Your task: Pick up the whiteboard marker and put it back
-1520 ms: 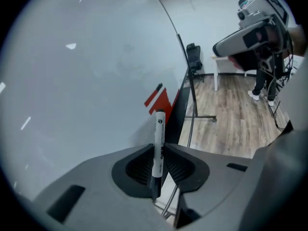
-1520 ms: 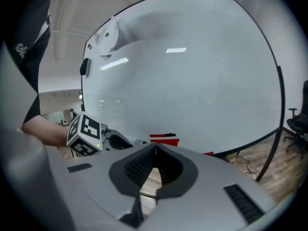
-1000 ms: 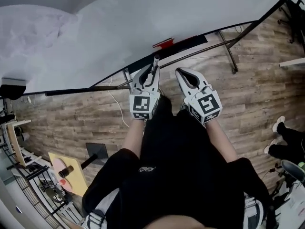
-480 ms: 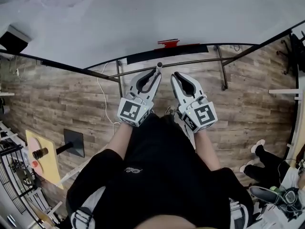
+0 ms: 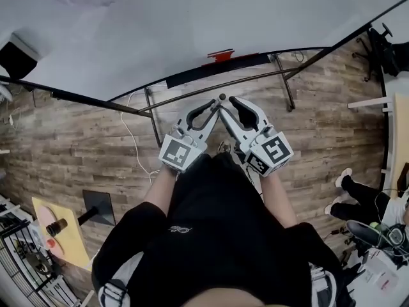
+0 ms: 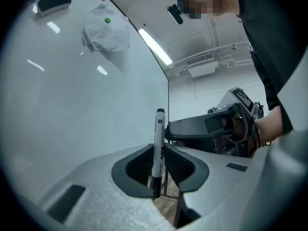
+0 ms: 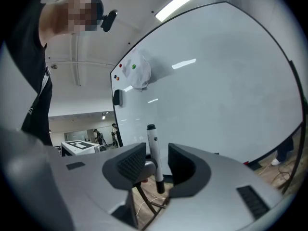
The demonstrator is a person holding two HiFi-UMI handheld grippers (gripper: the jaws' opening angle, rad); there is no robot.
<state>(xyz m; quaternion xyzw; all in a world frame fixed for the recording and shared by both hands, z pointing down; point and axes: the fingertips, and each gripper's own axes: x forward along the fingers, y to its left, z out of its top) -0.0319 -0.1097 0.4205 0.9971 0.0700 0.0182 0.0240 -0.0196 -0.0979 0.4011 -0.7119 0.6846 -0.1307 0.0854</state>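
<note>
Marker point(image 6: 159, 143) is being held upright, clamped at its lower body by the left gripper point(image 6: 158, 154), with the cap end pointing to 12 o'clock. Right gripper point(image 7: 156, 154) is being held around the same marker, coming in from 3 o'clock in the left gripper view. Its jaws have just been opening and are standing apart. The marker is between the pads but is not being pressed by them.

In the head view both grippers are being held tip to tip in front of the person, above the wood floor point(image 5: 96, 146). The whiteboard point(image 5: 192, 24) and its dark ledge point(image 5: 214, 68) are at 12 o'clock, apart from the marker. A red item point(image 5: 221, 55) is sitting at that ledge.

Progress, as judged: pick-up is done and the marker is being carried by the left gripper alone. Put-back is outstanding, as the marker is not yet being set on the ledge.
</note>
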